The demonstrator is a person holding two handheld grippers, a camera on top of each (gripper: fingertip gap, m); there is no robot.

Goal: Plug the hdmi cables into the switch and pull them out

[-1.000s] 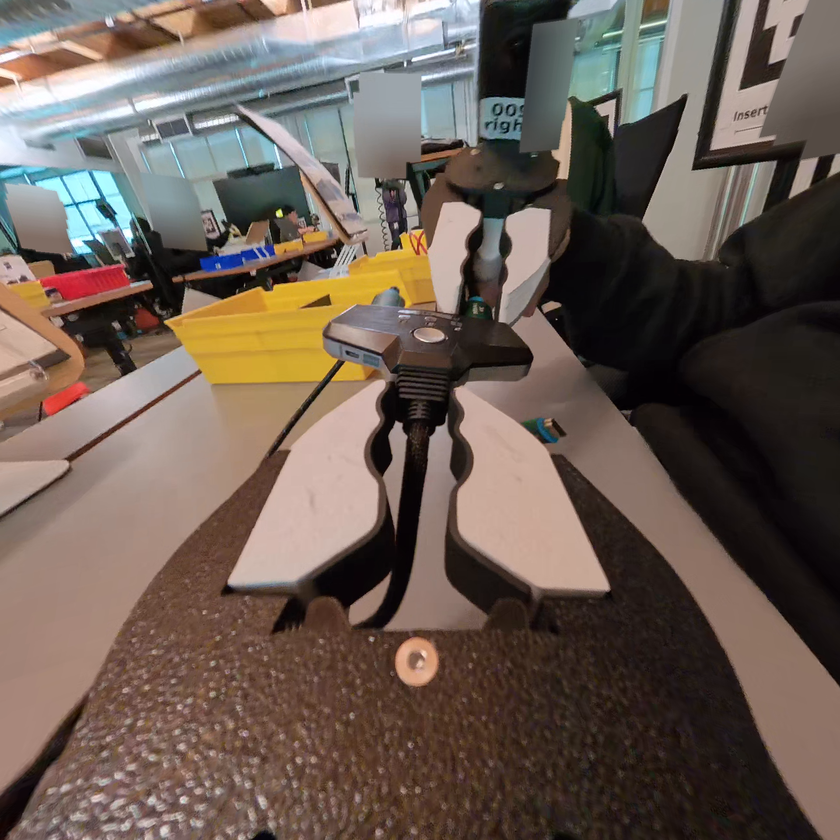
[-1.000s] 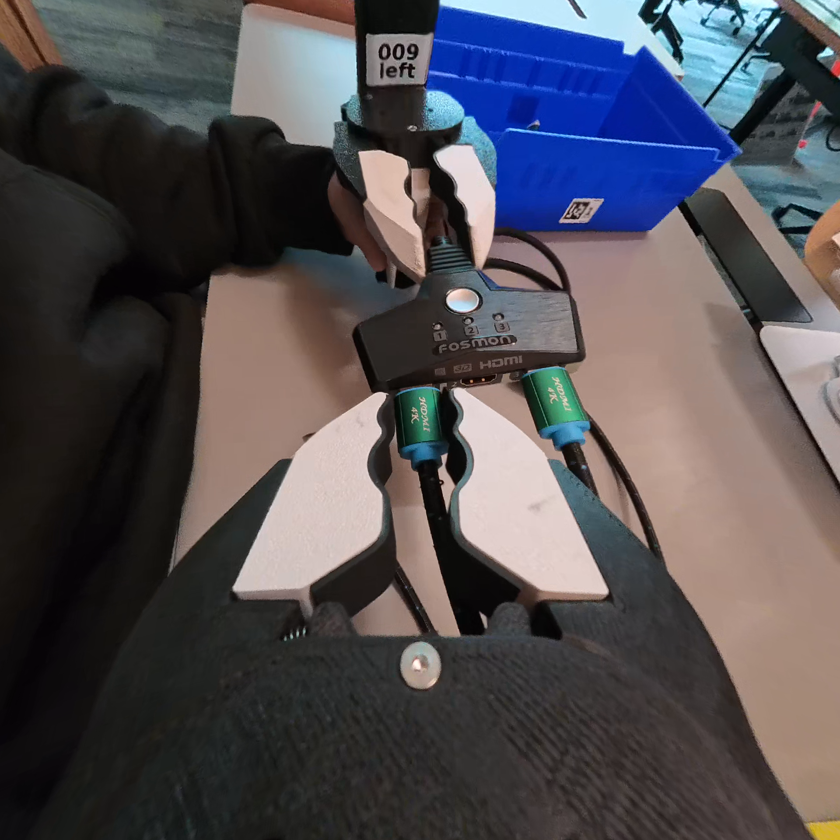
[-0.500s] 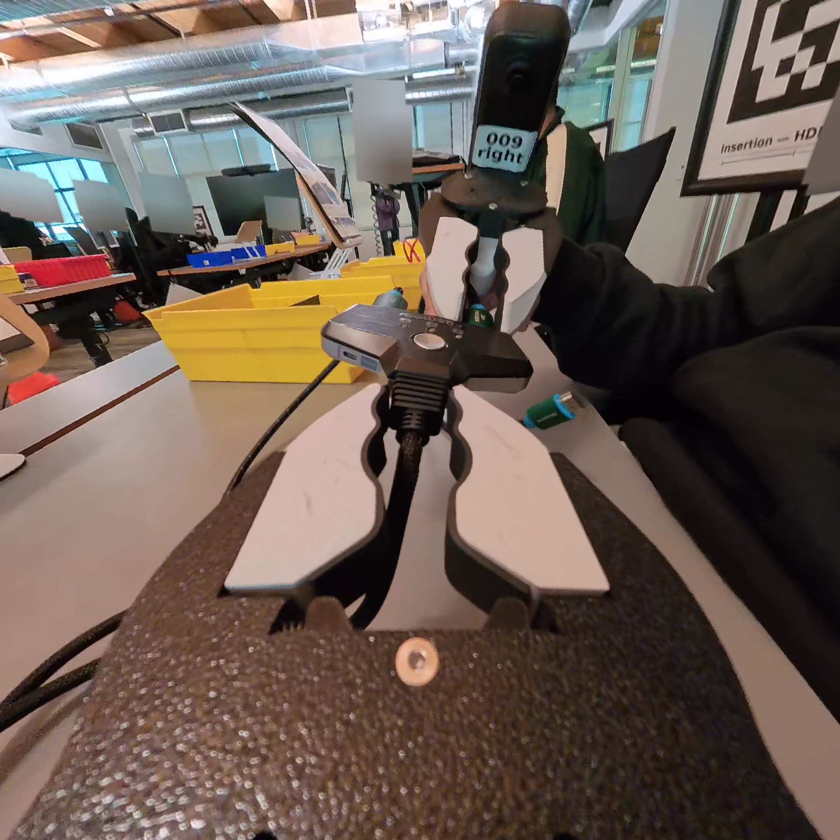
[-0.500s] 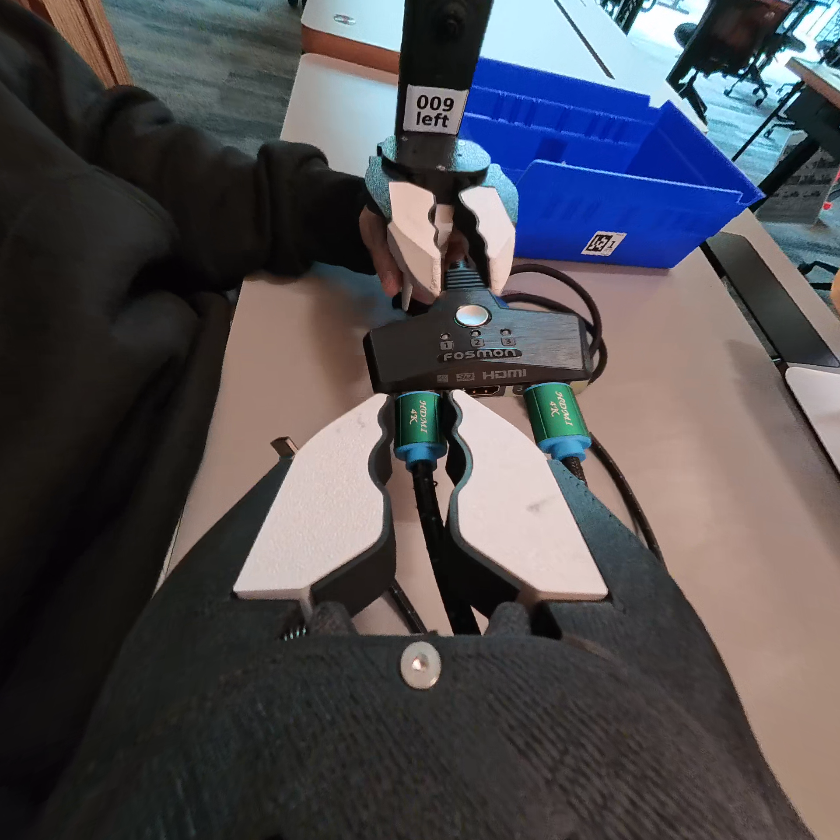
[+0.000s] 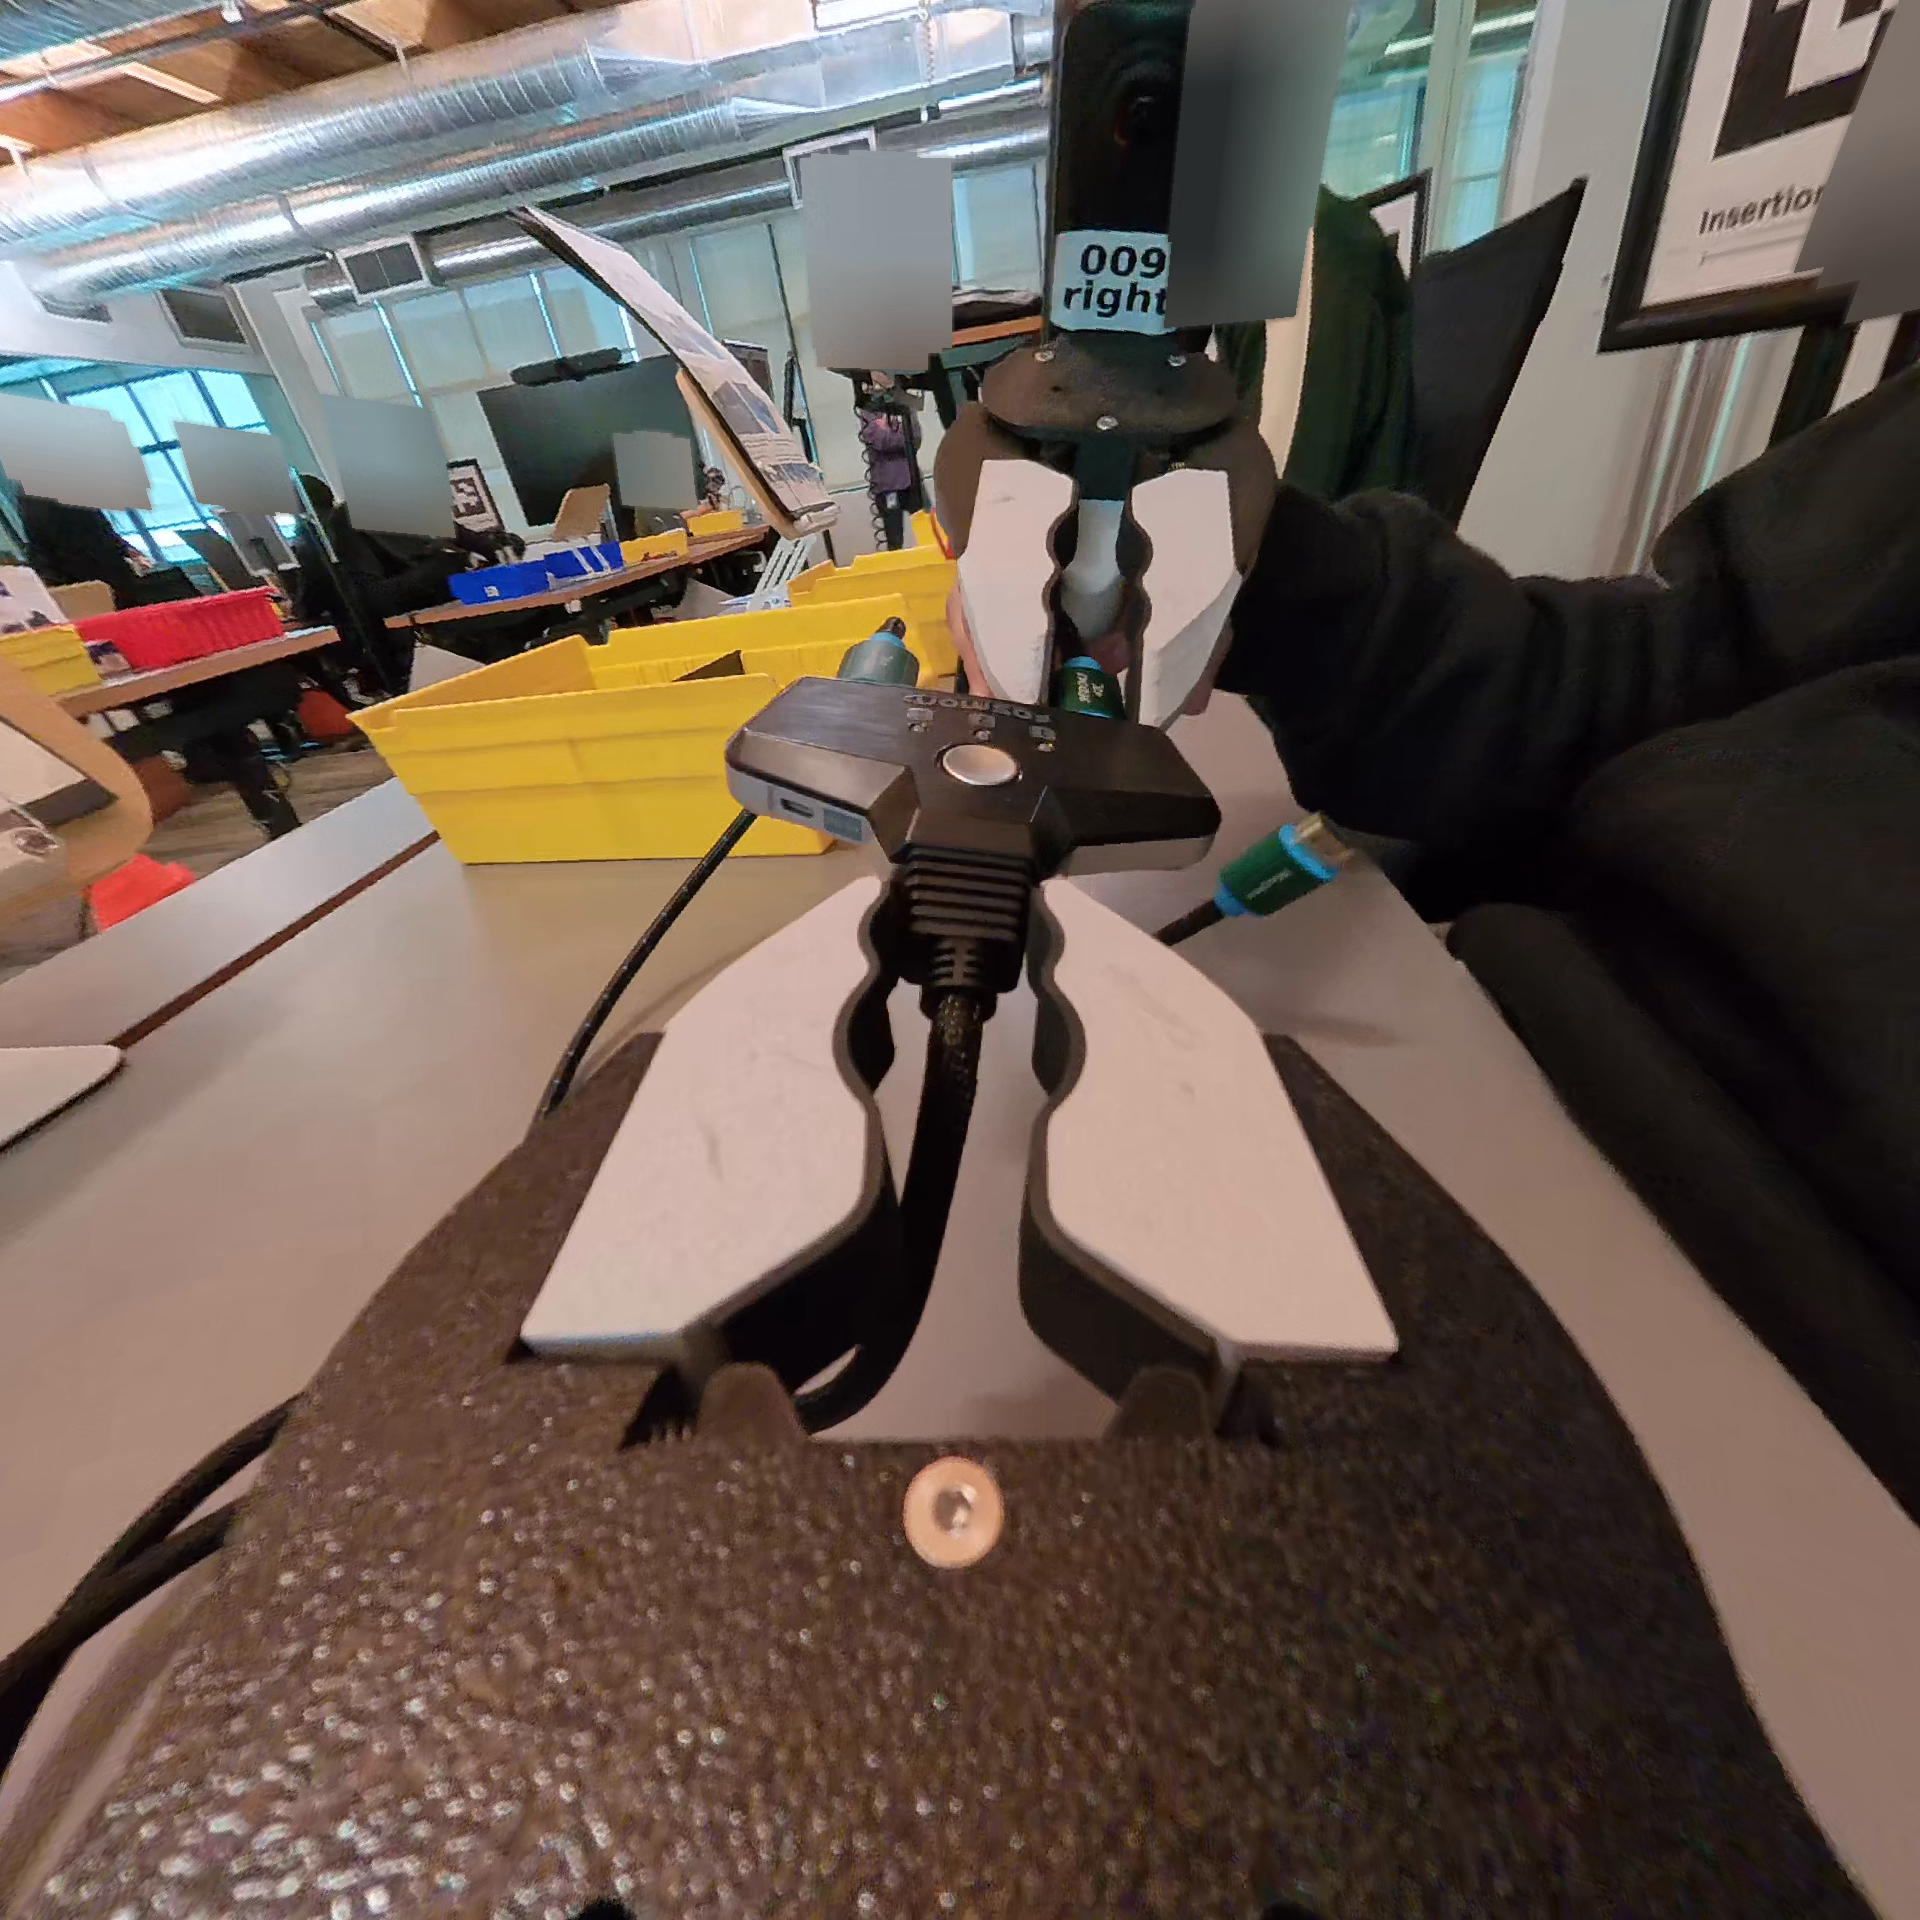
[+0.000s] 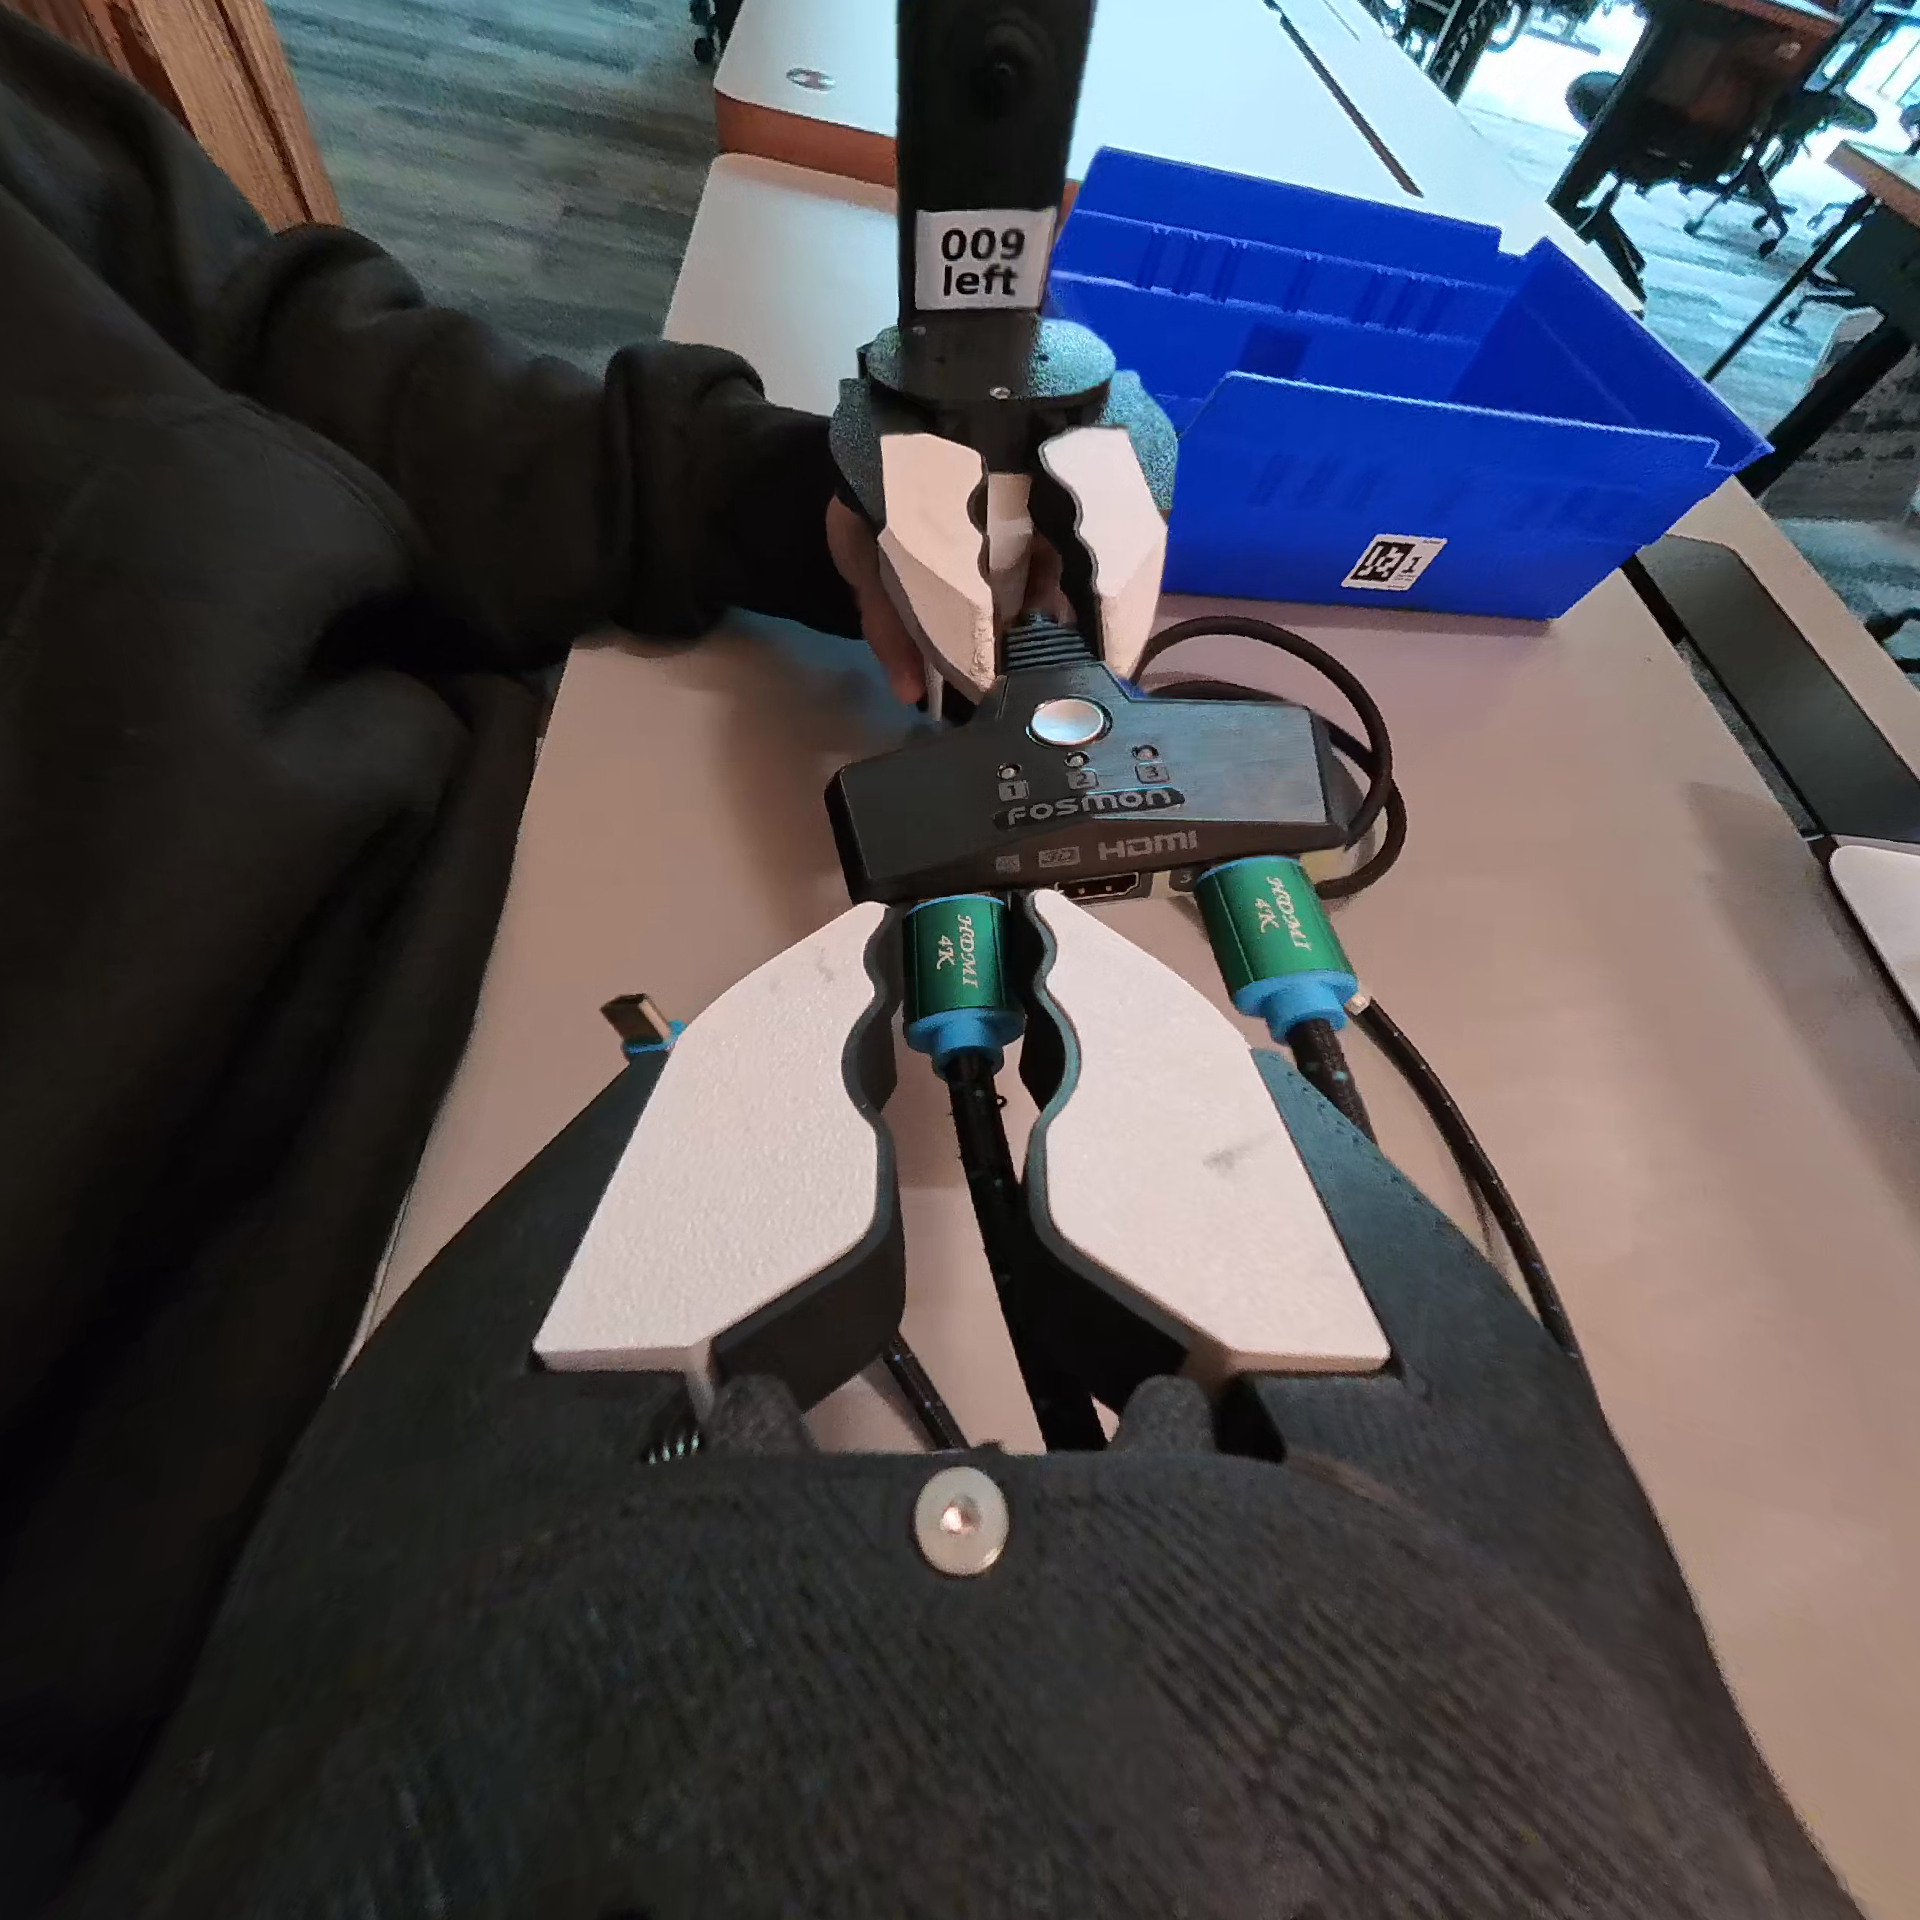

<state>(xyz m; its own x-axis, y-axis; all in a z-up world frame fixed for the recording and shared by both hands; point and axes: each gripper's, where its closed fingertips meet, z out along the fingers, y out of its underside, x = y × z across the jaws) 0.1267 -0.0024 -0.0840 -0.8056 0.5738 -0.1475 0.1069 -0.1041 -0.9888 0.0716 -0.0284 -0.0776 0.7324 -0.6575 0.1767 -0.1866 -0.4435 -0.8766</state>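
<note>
The black HDMI switch (image 5: 966,779) is held a little above the grey table. My left gripper (image 5: 961,904) is shut on the ribbed cable collar (image 5: 961,914) at the switch's back. My right gripper (image 6: 956,914) is shut on a green HDMI plug (image 6: 951,971) that sits in the switch's (image 6: 1091,800) left port. A second green plug (image 6: 1273,945) sits in the right port. The middle port (image 6: 1101,886) is empty. A third green plug (image 5: 1283,868) lies loose on the table, by the person's dark sleeve. In the right wrist view, the left gripper (image 6: 1039,634) is behind the switch.
A blue bin (image 6: 1403,447) stands behind the switch in the right wrist view. Yellow bins (image 5: 623,748) stand beyond it in the left wrist view. Black cables (image 6: 1361,748) loop on the table beside the switch. The person's dark sleeves flank one side.
Both grippers keep their holds. The switch and both grippers have shifted slightly together. The left plug stays in its port.
</note>
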